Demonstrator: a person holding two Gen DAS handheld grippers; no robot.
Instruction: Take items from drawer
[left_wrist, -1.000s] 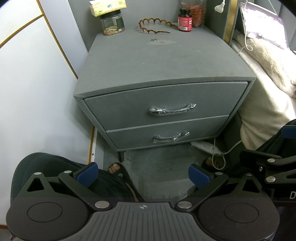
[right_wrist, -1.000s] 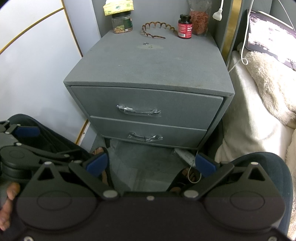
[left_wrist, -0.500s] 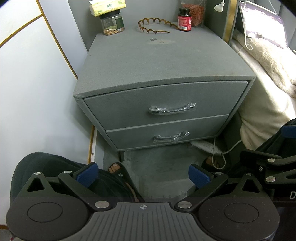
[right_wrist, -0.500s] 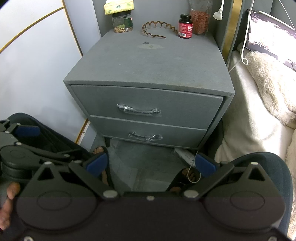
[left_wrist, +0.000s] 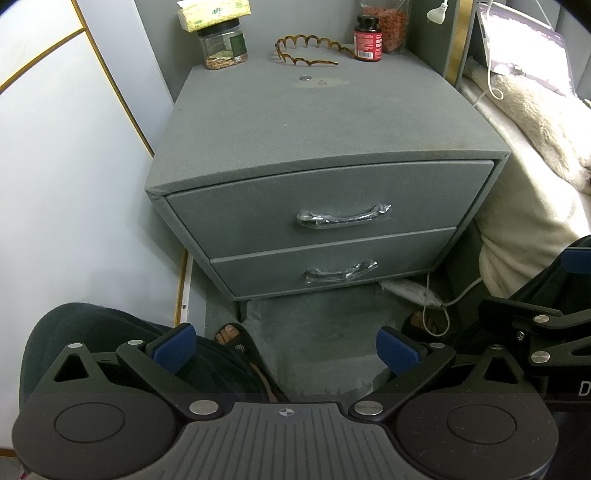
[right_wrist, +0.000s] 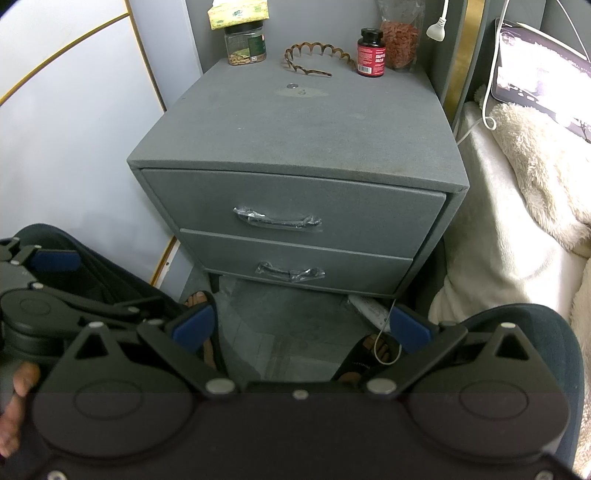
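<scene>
Drawer (left_wrist: 328, 206) shut, headband (left_wrist: 310, 51) above

Upper drawer (left_wrist: 332, 206): shut, contents hidden.
Lower drawer (left_wrist: 325, 266): shut, contents hidden.
Red bottle (right_wrist: 371, 53): label print too small to read.
Tissue box (left_wrist: 212, 13): top cut off by edge.

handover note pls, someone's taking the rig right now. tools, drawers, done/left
Left tool: open, empty, held back from the nightstand.
Right tool: open, empty, also held back.
Top drawer and bottom drawer: both shut; the handles look wrapped in plastic film. Contents not visible.
On top at the back: nut jar, hairband, red bottle. Not from the drawer as far as the views show.
Done: nothing yet.
Left: pull a drawer open by its handle, take the items out.
</scene>
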